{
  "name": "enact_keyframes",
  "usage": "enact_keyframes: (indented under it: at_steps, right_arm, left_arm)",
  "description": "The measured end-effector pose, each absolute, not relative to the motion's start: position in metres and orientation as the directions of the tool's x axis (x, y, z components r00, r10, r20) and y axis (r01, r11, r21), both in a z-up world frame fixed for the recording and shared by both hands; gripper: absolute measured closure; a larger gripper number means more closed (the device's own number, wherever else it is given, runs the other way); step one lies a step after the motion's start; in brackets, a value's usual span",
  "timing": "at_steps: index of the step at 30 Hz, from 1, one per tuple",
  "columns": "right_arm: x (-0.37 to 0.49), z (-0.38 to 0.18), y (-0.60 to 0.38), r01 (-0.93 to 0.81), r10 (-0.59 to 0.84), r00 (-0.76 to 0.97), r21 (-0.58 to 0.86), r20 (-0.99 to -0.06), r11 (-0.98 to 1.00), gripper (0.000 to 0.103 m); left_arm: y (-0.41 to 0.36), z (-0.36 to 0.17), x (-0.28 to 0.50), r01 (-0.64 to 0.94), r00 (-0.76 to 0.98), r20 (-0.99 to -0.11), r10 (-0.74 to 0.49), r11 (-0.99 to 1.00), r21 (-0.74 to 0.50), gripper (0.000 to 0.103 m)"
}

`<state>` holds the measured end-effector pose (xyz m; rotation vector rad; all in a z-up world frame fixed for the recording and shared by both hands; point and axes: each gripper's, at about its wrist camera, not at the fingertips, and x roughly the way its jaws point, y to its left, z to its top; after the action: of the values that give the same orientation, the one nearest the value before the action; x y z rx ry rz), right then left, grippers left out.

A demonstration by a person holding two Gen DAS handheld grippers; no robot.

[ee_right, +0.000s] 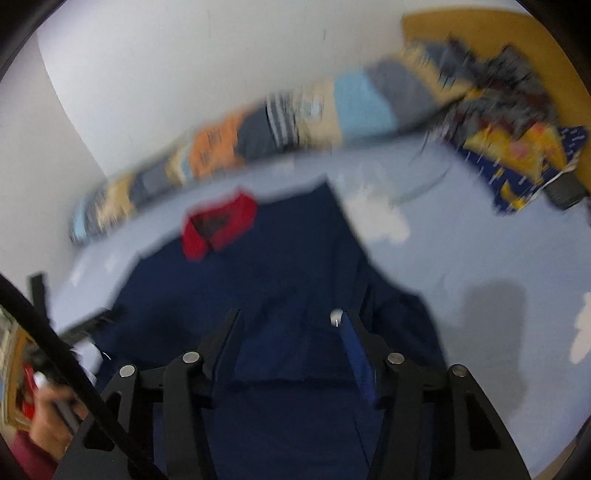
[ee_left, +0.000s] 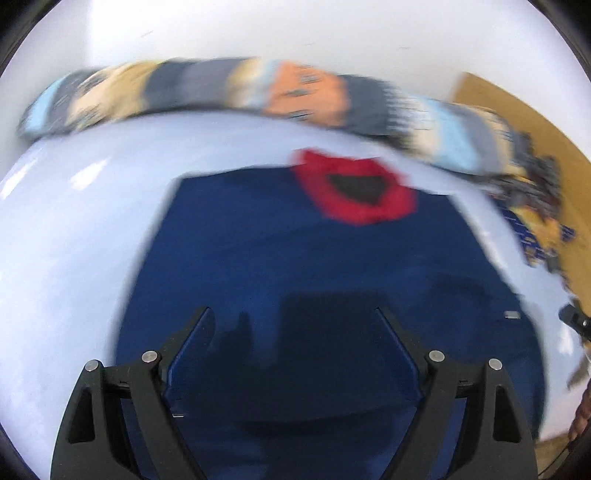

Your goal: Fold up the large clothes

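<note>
Left gripper: the left gripper (ee_left: 295, 314) hangs over the near end of the blue shirt (ee_left: 280, 258), at 6 o'clock in its own view. Its fingers are spread wide and nothing sits between them.
Right gripper: the right gripper (ee_right: 290, 317) is low over the same shirt, at 6 o'clock in its view. Its fingers are partly apart. A fold of blue cloth lies between them, but the blur hides whether they pinch it.
Blue shirt: it lies flat on the light blue bed (ee_left: 66, 240), hem near, red collar (ee_left: 354, 188) far, toward 12 o'clock.
Good way to do it: each gripper should likely take one near corner, grab both layers, then lift together and carry the hem toward the collar.
Watch out: uneven pulls could wrinkle it.
Far away: a striped blanket (ee_left: 221, 85) lies along the wall (ee_left: 295, 29).
</note>
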<state>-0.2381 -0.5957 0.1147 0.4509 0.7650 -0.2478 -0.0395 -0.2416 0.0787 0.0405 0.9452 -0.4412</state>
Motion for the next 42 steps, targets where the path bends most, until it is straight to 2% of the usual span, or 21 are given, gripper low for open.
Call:
enact_keyframes:
  at_steps: [3, 5, 7, 9, 13, 15, 20, 21, 24, 29, 34, 37, 40, 42]
  right_arm:
    - [-0.215, 0.074, -0.606, 0.391, 0.004, 0.62, 0.313, -0.785, 0.866, 0.046]
    - [-0.202, 0.044, -0.612, 0.41, 0.038, 0.548, 0.307, -0.836, 0.859, 0.046]
    - [-0.195, 0.022, -0.614, 0.414, 0.06, 0.491, 0.293, -0.869, 0.862, 0.047]
    - [-0.193, 0.031, -0.61, 0.428, 0.009, 0.475, 0.239, -0.88, 0.872, 0.047]
    - [-0.194, 0.079, -0.594, 0.365, -0.078, 0.621, 0.199, -0.78, 0.909, 0.047]
    - [-0.187, 0.082, -0.592, 0.343, -0.072, 0.653, 0.209, -0.754, 0.916, 0.047]
    - [-0.163, 0.037, -0.615, 0.392, -0.04, 0.557, 0.22, -0.83, 0.893, 0.047]
    - [-0.16, 0.027, -0.62, 0.396, -0.03, 0.533, 0.218, -0.845, 0.892, 0.047]
    - [-0.158, 0.036, -0.617, 0.404, -0.06, 0.529, 0.189, -0.846, 0.895, 0.047]
    - [-0.172, 0.064, -0.583, 0.319, -0.058, 0.595, 0.169, -0.801, 0.933, 0.047]
    - [-0.177, 0.053, -0.533, 0.201, 0.0, 0.565, 0.138, -0.825, 0.97, 0.047]
    - [-0.182, 0.038, -0.516, 0.179, -0.036, 0.507, 0.064, -0.861, 0.982, 0.047]
    - [-0.186, 0.013, -0.514, 0.18, -0.063, 0.447, 0.021, -0.892, 0.984, 0.045]
    - [-0.189, 0.014, -0.511, 0.175, -0.077, 0.449, 0.003, -0.89, 0.985, 0.045]
  left_arm:
    - [-0.2, 0.046, -0.026, 0.308, 0.481, -0.827, -0.292, 0.939, -0.152, 0.018]
    - [-0.193, 0.031, -0.023, 0.295, 0.483, -0.85, -0.21, 0.953, -0.068, 0.017]
    - [-0.188, 0.028, -0.021, 0.299, 0.463, -0.856, -0.231, 0.95, -0.094, 0.017]
    - [-0.183, 0.041, -0.02, 0.272, 0.487, -0.842, -0.232, 0.957, -0.106, 0.017]
    - [-0.186, 0.071, -0.024, 0.283, 0.58, -0.766, -0.276, 0.95, -0.128, 0.017]
    - [-0.194, 0.07, -0.021, 0.289, 0.579, -0.762, -0.291, 0.947, -0.142, 0.017]
    - [-0.205, 0.029, -0.01, 0.274, 0.514, -0.84, -0.175, 0.961, -0.032, 0.016]
    - [-0.2, 0.027, -0.009, 0.275, 0.504, -0.84, -0.203, 0.959, -0.067, 0.016]
    - [-0.192, 0.037, -0.01, 0.261, 0.517, -0.835, -0.19, 0.964, -0.057, 0.016]
    - [-0.191, 0.073, -0.031, 0.275, 0.603, -0.772, -0.203, 0.961, -0.038, 0.016]
    - [-0.212, 0.085, -0.061, 0.352, 0.602, -0.763, -0.234, 0.936, -0.008, 0.016]
    - [-0.236, 0.072, -0.078, 0.412, 0.564, -0.796, -0.22, 0.91, 0.041, 0.016]
    - [-0.258, 0.032, -0.089, 0.452, 0.481, -0.869, -0.115, 0.882, 0.133, 0.016]
    - [-0.261, 0.033, -0.099, 0.427, 0.521, -0.849, -0.09, 0.889, 0.168, 0.016]
